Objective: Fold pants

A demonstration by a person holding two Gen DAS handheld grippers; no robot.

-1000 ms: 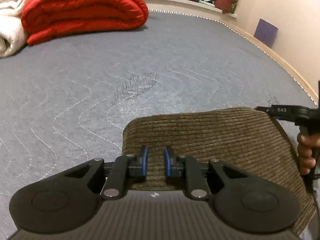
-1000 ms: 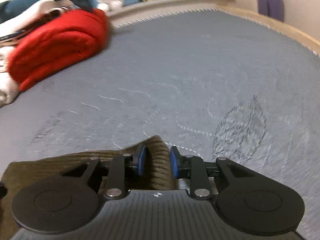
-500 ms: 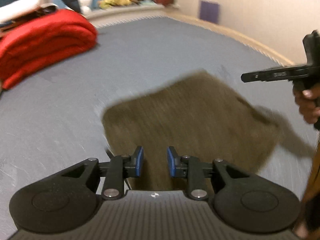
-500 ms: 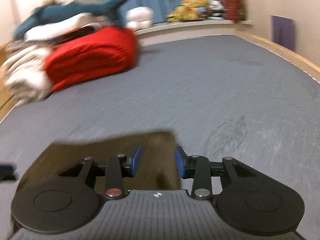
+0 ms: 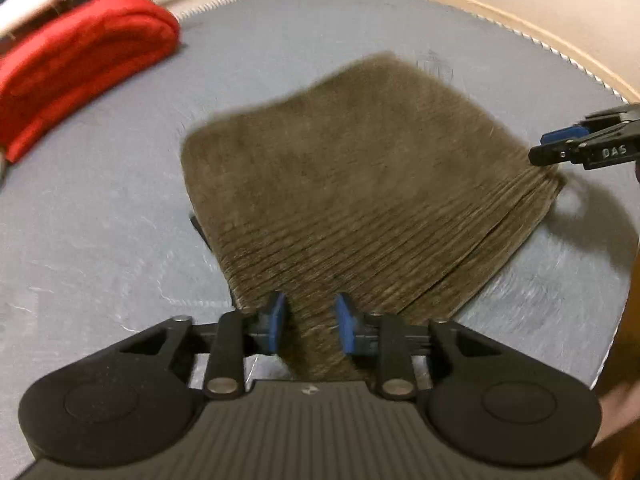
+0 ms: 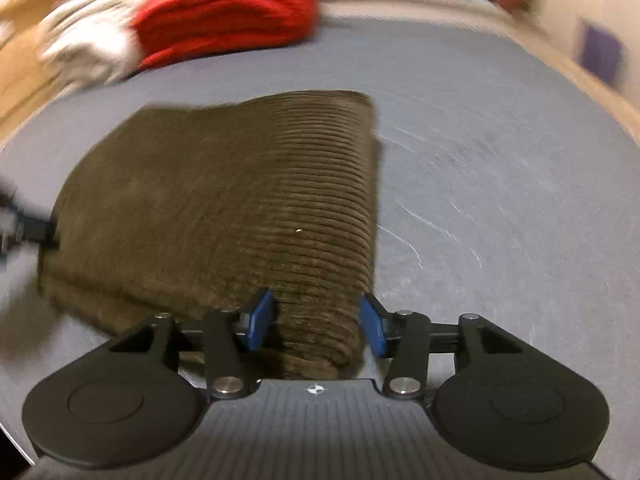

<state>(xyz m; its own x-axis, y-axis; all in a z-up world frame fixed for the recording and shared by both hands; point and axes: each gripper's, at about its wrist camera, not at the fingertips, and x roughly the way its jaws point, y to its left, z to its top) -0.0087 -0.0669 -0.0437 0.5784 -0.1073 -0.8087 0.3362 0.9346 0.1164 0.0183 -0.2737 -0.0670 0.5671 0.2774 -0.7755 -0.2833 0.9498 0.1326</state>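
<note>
The folded brown corduroy pants (image 5: 360, 184) are lying flat on the grey quilted mattress (image 5: 100, 200), well apart from the red folded blanket (image 5: 80, 60) sitting toward the far edge of it. The left tongs (image 5: 310, 328) are hovering over the near edge of the pants, blue pads spread with a clear gap and nothing pinched between them. The right tongs (image 6: 316, 326) are hanging over the pants' near corner, standing wider still, cloth showing through the gap but not squeezed. In the left wrist view the right tongs are poking in beside the pants' right corner. Much of both views is blurring
</note>
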